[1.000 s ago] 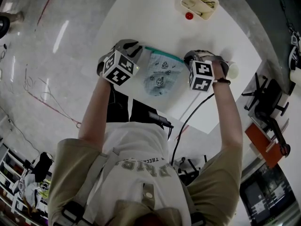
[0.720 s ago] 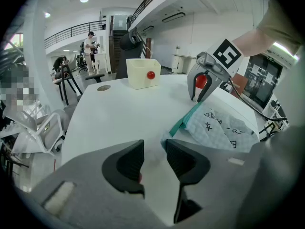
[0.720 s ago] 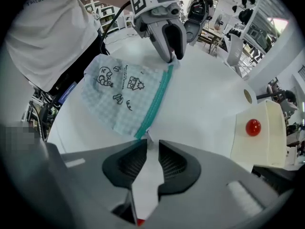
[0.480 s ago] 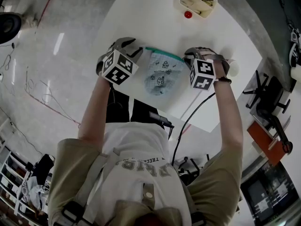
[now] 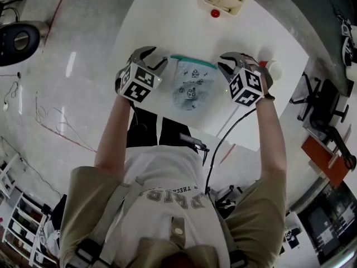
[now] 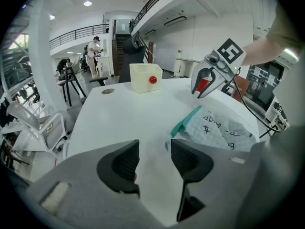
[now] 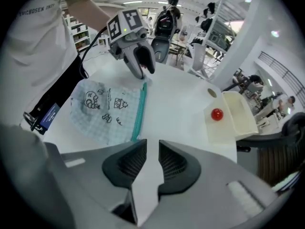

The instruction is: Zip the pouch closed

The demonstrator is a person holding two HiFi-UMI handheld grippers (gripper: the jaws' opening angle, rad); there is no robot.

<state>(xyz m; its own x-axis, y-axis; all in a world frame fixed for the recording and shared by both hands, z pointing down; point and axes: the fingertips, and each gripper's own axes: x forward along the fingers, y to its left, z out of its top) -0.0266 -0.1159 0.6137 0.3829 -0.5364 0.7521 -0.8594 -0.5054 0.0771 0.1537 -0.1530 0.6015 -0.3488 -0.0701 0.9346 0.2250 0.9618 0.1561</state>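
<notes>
Beside the pale teal-zipped fabric pouch [image 5: 192,85] (seemingly closed), left gripper [image 5: 153,57] jaws just opened wide, right gripper [image 5: 227,61] jaws narrowly; both empty.

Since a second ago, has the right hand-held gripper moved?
Yes: right hand-held gripper has drawn right, off the pouch at its zipper end; its jaws have just been opening, nothing between them.

This was a large open-plan lab or office hall. A railed mezzanine [image 6: 78,32] and a staircase [image 6: 120,32] overlooked a glossy pale floor [image 5: 61,94] crossed by thin red lines. A thick white column [image 6: 40,66] rose toward recessed ceiling lights [image 6: 87,4]. People [image 6: 95,49] stood at the back among office chairs [image 5: 323,108]. A white worktop [image 5: 167,21] stood in the open floor space, with cluttered shelving [image 5: 22,228] near it.
</notes>
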